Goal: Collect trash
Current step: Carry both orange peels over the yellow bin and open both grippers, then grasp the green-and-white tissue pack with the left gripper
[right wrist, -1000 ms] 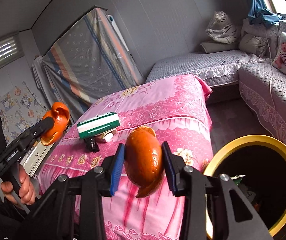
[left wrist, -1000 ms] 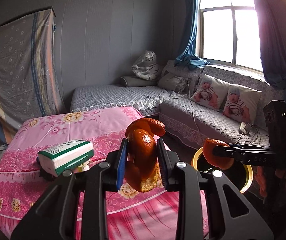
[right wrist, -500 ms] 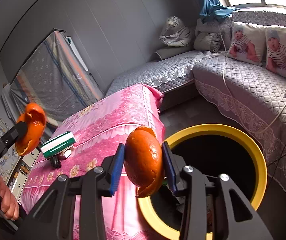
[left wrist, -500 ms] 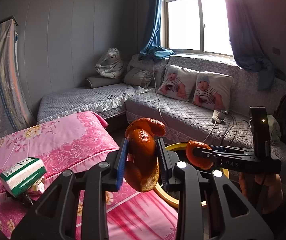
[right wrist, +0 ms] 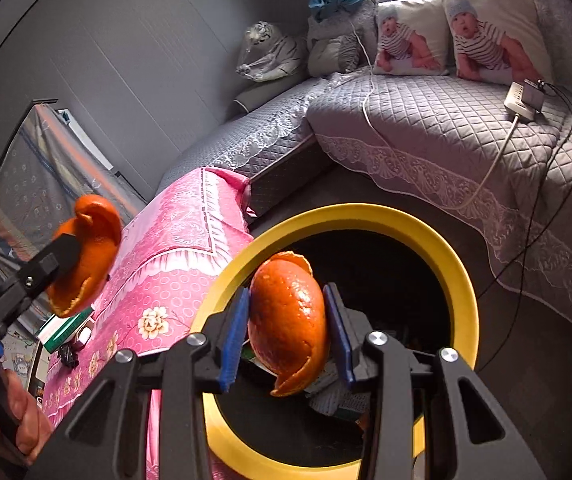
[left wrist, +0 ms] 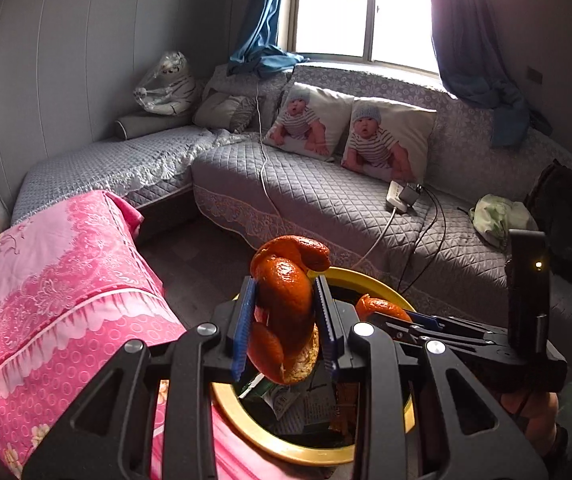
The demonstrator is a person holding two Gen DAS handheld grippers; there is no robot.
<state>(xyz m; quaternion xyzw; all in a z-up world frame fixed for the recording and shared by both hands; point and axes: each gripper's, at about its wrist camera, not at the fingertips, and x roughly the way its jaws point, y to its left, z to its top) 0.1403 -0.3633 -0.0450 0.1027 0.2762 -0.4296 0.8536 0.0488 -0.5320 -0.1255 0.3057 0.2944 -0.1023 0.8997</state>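
A: What sort of room is this?

B: A sitting room with a grey quilted sofa [left wrist: 325, 196] running round the corner under a bright window [left wrist: 365, 8], two baby-print cushions [left wrist: 349, 132] on it, and a white power strip [left wrist: 399, 196] with cables trailing off the seat. A table under a pink floral cloth [left wrist: 66, 280] stands to the left.

A: And space to move?

B: A strip of dark floor [left wrist: 190, 264] lies between the table's corner and the sofa's lace hem. The yellow-rimmed bin [right wrist: 461, 280] stands just beside the table's edge, mouth open, with paper scraps inside.

A: How are the hands placed?

B: The left hand-held gripper [left wrist: 286, 332] is clamped on a curled orange peel [left wrist: 286, 312], near the bin's rim on the table side. The right hand-held gripper [right wrist: 289, 332] pinches a second peel piece [right wrist: 289, 320] above the bin's mouth, pointing down into it. A green-and-white box [right wrist: 66, 330] sits on the table.
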